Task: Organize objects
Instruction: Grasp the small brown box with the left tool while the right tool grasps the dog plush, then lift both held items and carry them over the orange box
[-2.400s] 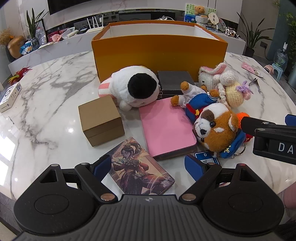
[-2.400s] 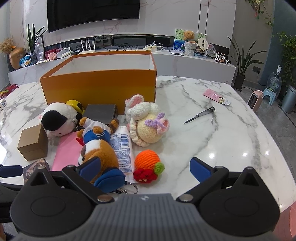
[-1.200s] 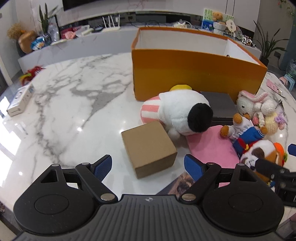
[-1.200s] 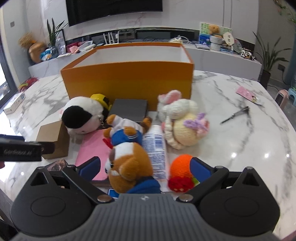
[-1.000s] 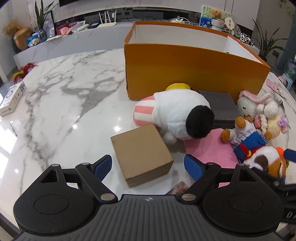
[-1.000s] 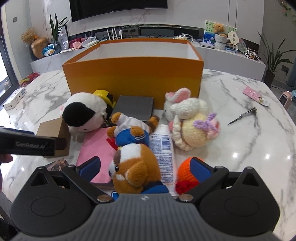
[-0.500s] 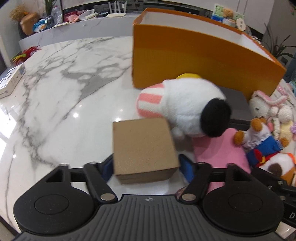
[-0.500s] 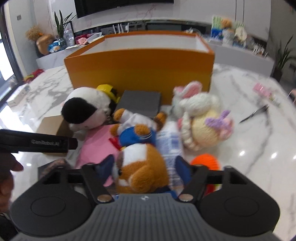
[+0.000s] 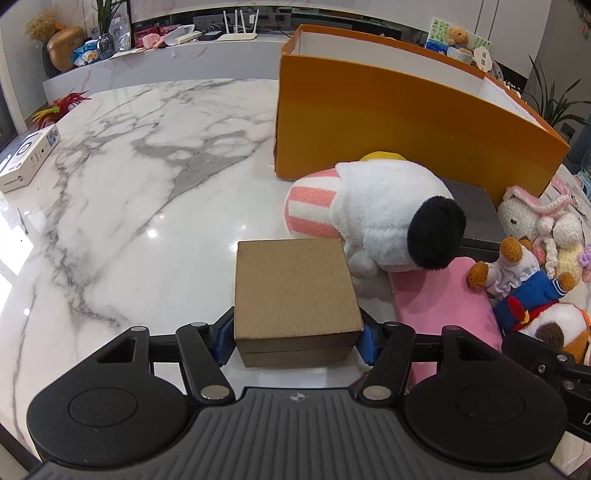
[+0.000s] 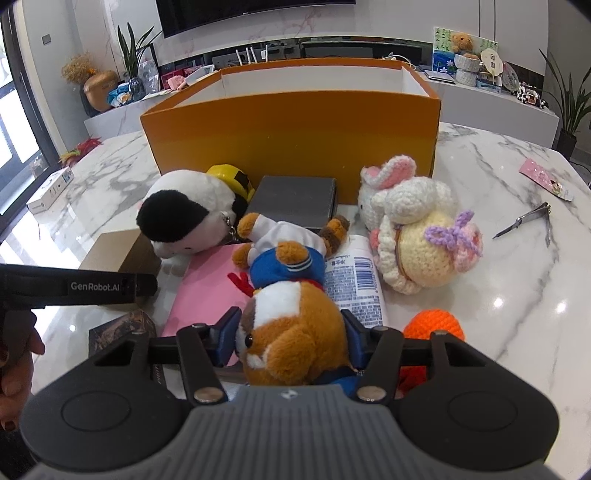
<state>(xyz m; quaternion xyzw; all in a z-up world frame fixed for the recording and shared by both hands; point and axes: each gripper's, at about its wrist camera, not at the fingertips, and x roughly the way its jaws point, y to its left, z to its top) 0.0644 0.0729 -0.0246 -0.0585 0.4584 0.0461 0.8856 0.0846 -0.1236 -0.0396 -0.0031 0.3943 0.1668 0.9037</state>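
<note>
Left hand-held gripper (image 9: 297,338): you are pinching the brown box (image 9: 295,291), jaws just closing on it, on the tabletop (image 9: 129,206).
Right hand-held gripper (image 10: 290,338): you are squeezing the brown plush (image 10: 291,332), jaws just closing.
Progress: you are barely starting; the orange bin (image 10: 295,129) looks empty.
Count: four plush toys, one knitted orange ball, three boxes, one pink pad, one tube are waiting outside.

A home living room. A wall-mounted television (image 10: 255,14) is hanging on the far marble wall, above a long low white cabinet (image 10: 495,107) that is carrying a router (image 9: 236,27), potted plants (image 10: 133,55), a gold vase (image 10: 98,90) and small ornaments. In the near foreground a round white marble table (image 9: 129,184) is holding soft toys and boxes, with daylight coming in at the left.
</note>
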